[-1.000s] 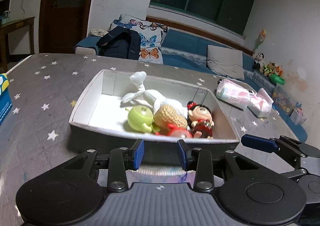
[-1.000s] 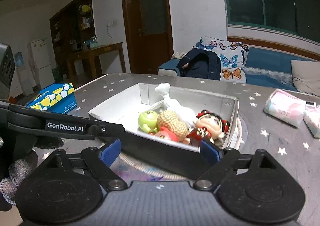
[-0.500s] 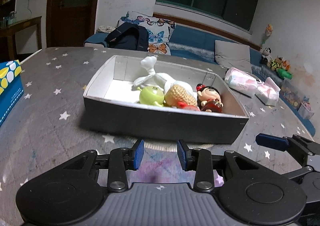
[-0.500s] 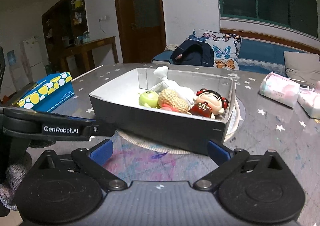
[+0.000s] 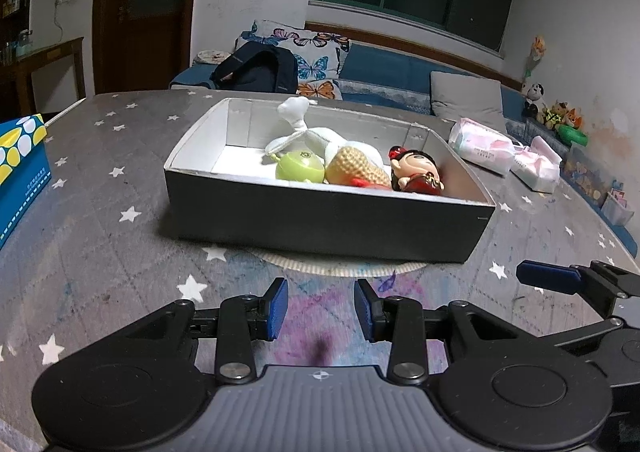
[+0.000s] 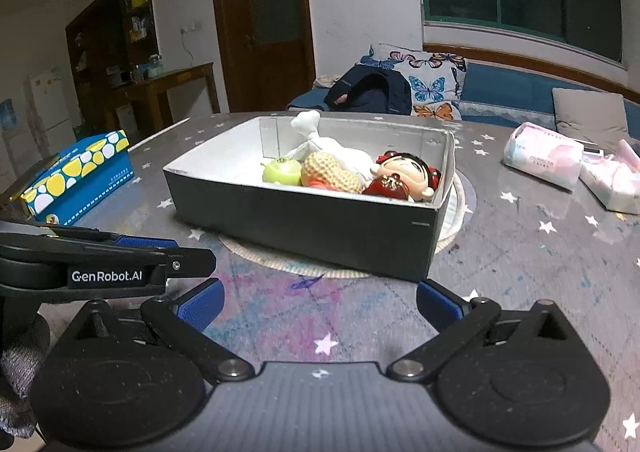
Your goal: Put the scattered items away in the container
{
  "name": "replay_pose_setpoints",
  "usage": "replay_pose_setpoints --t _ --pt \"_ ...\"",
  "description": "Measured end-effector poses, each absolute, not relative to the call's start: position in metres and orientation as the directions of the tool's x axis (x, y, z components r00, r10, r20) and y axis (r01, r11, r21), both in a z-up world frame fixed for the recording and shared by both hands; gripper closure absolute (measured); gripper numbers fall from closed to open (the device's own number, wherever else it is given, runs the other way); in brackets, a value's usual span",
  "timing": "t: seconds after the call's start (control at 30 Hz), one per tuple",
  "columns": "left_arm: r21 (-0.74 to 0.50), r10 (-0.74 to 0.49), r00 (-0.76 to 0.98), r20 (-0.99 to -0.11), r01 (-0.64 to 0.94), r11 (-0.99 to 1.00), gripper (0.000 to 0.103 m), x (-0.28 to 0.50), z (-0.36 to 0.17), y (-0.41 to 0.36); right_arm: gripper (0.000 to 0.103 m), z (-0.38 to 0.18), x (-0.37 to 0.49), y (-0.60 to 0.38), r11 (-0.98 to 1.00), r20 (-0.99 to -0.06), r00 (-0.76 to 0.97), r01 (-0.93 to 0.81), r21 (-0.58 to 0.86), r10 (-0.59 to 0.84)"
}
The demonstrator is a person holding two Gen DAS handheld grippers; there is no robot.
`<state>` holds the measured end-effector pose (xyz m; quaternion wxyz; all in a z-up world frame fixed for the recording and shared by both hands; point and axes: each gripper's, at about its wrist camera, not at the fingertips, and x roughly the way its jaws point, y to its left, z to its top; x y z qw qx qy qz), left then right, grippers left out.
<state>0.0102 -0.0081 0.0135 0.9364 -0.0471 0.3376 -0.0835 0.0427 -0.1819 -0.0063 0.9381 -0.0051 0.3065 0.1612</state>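
Observation:
A black box with a white inside (image 5: 320,220) (image 6: 304,220) stands on a round mat on the starred table. In it lie a white plush toy (image 5: 316,136) (image 6: 332,144), a green apple toy (image 5: 300,167) (image 6: 282,171), a knitted peanut (image 5: 352,168) (image 6: 330,172) and a red-dressed doll (image 5: 416,170) (image 6: 404,178). My left gripper (image 5: 320,308) is in front of the box, narrowly open and empty. My right gripper (image 6: 320,304) is wide open and empty, also in front of the box.
A blue and yellow tissue box (image 5: 20,172) (image 6: 80,176) sits at the table's left. Two pink tissue packs (image 5: 504,154) (image 6: 544,158) lie at the right. A sofa with cushions and a dark bag (image 5: 256,68) stands beyond the table.
Both grippers have drawn back from the box and lowered toward the table. The box and its toys have not moved. Both gripper openings look unchanged.

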Motion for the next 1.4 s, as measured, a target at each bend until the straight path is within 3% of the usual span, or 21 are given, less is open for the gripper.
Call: replay_pose_setpoints --t 1.4 --pt "0.03 -0.033 0.801 -0.598 0.063 0.998 0.064 -0.019 0.014 -0.023 0.0 -0.015 0.02 -0.171 0.947 -0.594 0.75 -0.312 0.072 0.292"
